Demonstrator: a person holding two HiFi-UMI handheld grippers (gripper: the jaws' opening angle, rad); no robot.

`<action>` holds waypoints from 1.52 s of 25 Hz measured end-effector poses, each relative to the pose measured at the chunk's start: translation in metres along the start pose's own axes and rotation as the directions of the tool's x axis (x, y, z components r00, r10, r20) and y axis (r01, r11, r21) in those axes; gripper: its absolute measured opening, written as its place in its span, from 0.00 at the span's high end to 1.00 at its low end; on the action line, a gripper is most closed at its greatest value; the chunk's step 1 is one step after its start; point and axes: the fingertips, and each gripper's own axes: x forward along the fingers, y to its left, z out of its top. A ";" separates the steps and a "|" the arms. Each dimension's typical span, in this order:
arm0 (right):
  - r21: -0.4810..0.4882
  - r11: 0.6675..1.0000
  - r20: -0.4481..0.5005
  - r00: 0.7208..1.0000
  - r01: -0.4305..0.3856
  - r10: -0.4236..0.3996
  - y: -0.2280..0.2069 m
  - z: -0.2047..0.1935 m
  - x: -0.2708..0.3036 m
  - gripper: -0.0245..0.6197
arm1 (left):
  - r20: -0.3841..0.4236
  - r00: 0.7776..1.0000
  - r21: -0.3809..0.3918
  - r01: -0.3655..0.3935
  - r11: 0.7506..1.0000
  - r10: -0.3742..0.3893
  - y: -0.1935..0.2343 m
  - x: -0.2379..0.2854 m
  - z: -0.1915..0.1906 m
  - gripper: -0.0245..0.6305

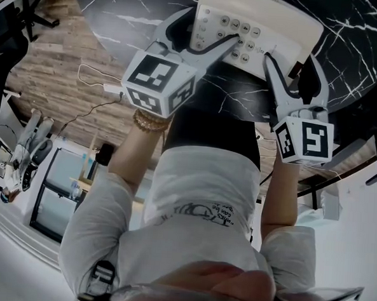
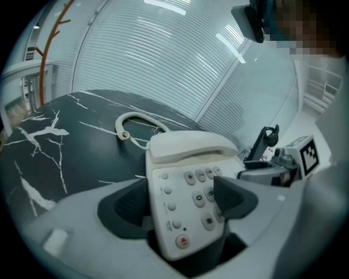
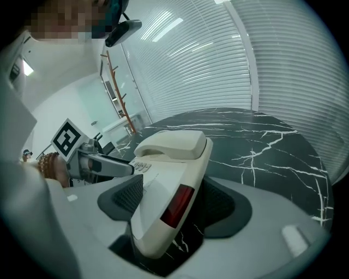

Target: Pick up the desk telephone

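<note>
Well, the person in the white shirt is bent over a round black tabletop veined with white (image 1: 121, 9), a gripper in each hand. Both are reached out to the cream plastic desk telephone (image 1: 273, 21), which sits flat on that tabletop near the edge closest to them. Its handset (image 2: 191, 144) lies in the cradle at the far end, and a white cord (image 2: 128, 122) loops out on the dark surface behind it.

The left gripper (image 1: 209, 28) straddles the telephone's near left corner with its jaws spread wide. One dark ribbed pad stands just beside the left edge of the casing, and the other hangs over the number keys. From its own view I cannot see either pad pressing, so it reads as open around the phone, not clamped on it.

The right gripper (image 1: 291, 62) has come in from the other side, and its jaws are wide as well. The telephone's right flank, with a dark red translucent panel (image 3: 175, 206) set into it, stands between them. The inner pad lies close against the sloping top face. The outer pad is clear of the casing, with a strip of black tabletop showing in the gap.

Both grippers tilt downward toward the phone. A beaded bracelet (image 1: 151, 122) circles the person's left wrist, and pale wood-plank flooring (image 1: 46, 81) shows beyond the table's rim.
</note>
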 end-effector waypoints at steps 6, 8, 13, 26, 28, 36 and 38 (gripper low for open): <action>0.007 1.000 0.013 1.000 -0.002 0.001 0.002 0.000 -0.001 0.45 | 0.018 1.000 -0.031 -0.014 0.999 0.015 0.001 -0.001 0.002 0.40; 0.007 1.000 0.009 1.000 0.003 -0.003 0.003 0.001 -0.001 0.45 | 0.016 1.000 -0.028 -0.020 0.999 0.021 0.001 -0.002 0.002 0.40; -0.010 1.000 0.009 1.000 0.013 -0.013 0.009 0.004 -0.007 0.48 | 0.022 0.999 -0.023 -0.035 0.999 0.035 -0.002 -0.007 0.004 0.40; 0.011 1.000 0.034 0.999 0.010 -0.010 0.023 0.027 -0.044 0.48 | 0.062 0.996 -0.012 -0.065 0.998 0.065 -0.032 -0.040 0.028 0.41; 0.013 1.000 0.043 0.999 0.007 -0.008 0.026 0.036 -0.053 0.48 | 0.070 0.996 -0.017 -0.063 0.998 0.064 -0.039 -0.047 0.034 0.41; 0.010 1.000 0.072 0.997 -0.004 0.004 0.041 0.067 -0.094 0.50 | 0.100 0.991 -0.034 -0.082 0.996 0.085 -0.074 -0.084 0.055 0.41; 0.006 1.000 0.083 0.997 -0.007 0.007 0.046 0.074 -0.105 0.50 | 0.113 0.989 -0.025 -0.091 0.996 0.094 -0.083 -0.095 0.061 0.41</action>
